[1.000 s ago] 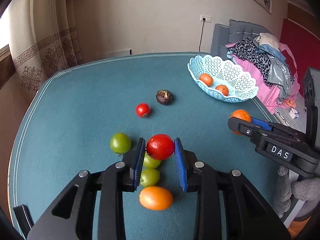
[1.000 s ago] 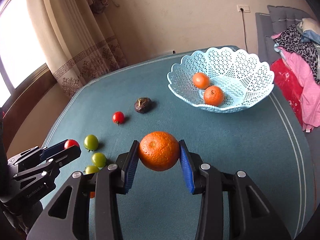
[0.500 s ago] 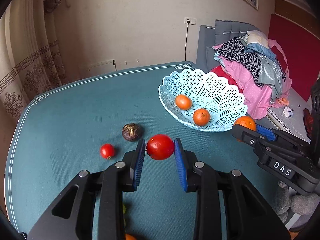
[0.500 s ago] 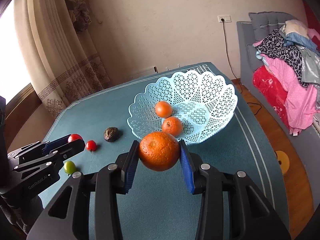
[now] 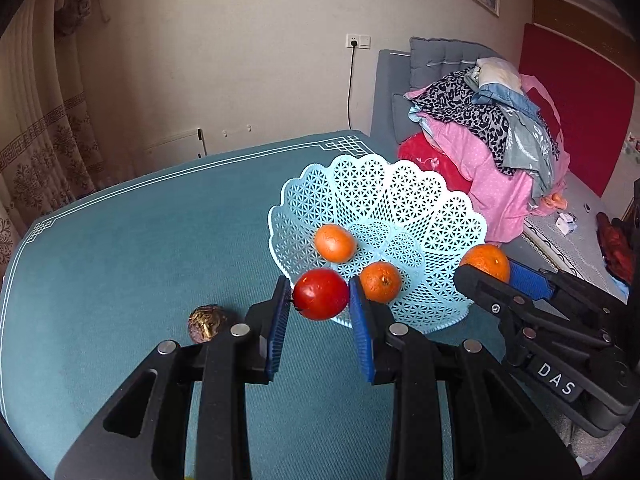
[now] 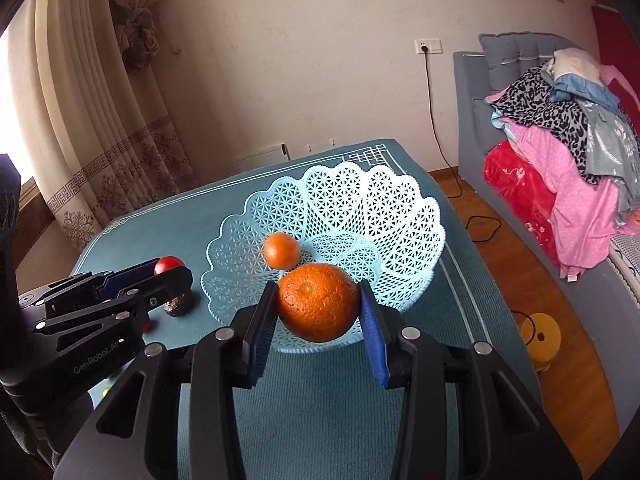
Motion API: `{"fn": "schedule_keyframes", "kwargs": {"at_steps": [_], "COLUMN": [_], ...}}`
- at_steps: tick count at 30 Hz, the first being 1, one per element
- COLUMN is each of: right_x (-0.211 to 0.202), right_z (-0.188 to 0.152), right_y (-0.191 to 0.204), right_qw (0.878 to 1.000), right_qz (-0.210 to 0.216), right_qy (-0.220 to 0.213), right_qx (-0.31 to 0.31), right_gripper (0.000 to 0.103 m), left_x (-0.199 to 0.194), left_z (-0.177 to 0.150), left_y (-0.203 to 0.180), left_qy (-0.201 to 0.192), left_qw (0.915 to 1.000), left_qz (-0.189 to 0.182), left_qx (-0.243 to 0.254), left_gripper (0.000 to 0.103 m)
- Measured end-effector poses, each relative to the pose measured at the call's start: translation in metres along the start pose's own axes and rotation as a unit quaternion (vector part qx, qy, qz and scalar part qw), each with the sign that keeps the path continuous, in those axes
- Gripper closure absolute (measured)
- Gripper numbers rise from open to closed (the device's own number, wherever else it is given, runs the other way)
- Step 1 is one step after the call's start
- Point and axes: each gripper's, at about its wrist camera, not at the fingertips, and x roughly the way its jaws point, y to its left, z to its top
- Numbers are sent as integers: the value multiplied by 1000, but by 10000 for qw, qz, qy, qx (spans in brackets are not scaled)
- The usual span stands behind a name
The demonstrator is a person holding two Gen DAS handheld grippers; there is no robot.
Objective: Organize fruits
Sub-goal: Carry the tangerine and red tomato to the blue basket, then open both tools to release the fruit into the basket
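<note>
My left tool (image 5: 320,312) grips a red tomato (image 5: 321,294); my right tool (image 6: 318,320) grips an orange (image 6: 318,302). Both hover at the lattice basket's (image 5: 432,216) near rim. Next: carry each over the bowl, lower, release.

Around the one pale blue basket (image 5: 436,216) there are three oranges, two lying inside it (image 5: 335,242) (image 5: 380,282) and one held just outside (image 6: 318,302), one red tomato (image 5: 321,293) and one brown fruit (image 5: 206,319).
</note>
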Motion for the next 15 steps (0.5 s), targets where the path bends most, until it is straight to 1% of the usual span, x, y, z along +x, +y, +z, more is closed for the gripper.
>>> {"fn": "schedule_keyframes", "kwargs": {"at_steps": [6, 8, 9, 10, 11, 15], "right_x": [9, 10, 10, 9, 7, 2], "right_z": [2, 2, 2, 2, 3, 3], "right_y": [-4, -6, -7, -8, -8, -7], "right_qw": [9999, 9998, 9998, 9997, 9996, 9995], "right_qz": [-142, -180, -197, -217, -227, -234], "right_qy": [7, -3, -32, -72, -109, -188], "right_qx": [5, 34, 62, 88, 99, 130], "right_gripper": [62, 62, 56, 53, 53, 53], "left_x": [20, 24, 23, 22, 20, 16], "left_z": [5, 5, 5, 5, 5, 4], "left_y": [-5, -5, -4, -2, -1, 7], "left_qy": [90, 144, 120, 59, 9, 42], "left_qw": [9999, 9999, 9999, 10000, 10000, 9999], "left_qz": [-20, -58, -41, 8, 48, 86], "left_qx": [62, 50, 10, -26, -38, -98], "left_gripper": [71, 59, 43, 37, 37, 37]}}
